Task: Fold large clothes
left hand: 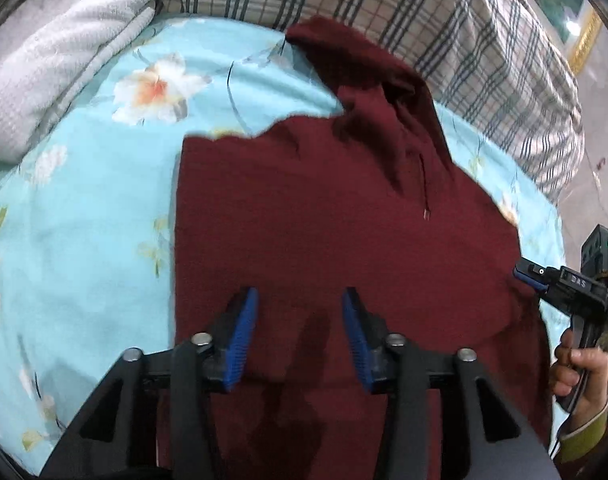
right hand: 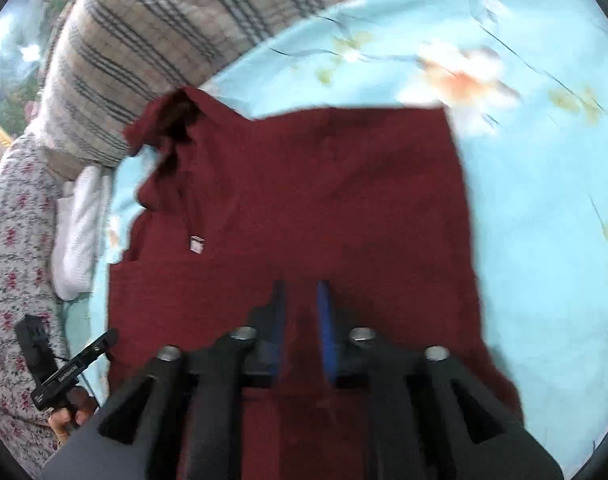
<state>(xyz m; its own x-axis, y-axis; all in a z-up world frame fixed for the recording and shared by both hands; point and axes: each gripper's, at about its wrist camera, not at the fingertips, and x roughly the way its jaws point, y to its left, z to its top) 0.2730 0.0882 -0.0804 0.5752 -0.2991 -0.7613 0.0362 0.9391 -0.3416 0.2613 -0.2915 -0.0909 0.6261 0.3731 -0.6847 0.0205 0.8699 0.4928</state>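
A dark red hoodie (left hand: 343,232) lies flat on a light blue floral bedsheet (left hand: 84,200), sleeves folded in, hood (left hand: 359,64) toward the far side. My left gripper (left hand: 300,300) hovers above its lower part, open and empty. The right gripper (left hand: 523,274) shows at the hoodie's right edge, held by a hand. In the right wrist view the hoodie (right hand: 304,200) fills the middle and a drawstring tip (right hand: 196,245) lies on it. My right gripper (right hand: 302,292) is over it with the jaws a narrow gap apart, nothing between them. The left gripper (right hand: 104,340) shows at lower left.
A folded white towel (left hand: 52,56) lies at the far left of the bed. A plaid quilt (left hand: 443,20) is bunched along the far side. A floral cloth (right hand: 12,260) and white fabric (right hand: 80,232) lie beside the bed's left edge.
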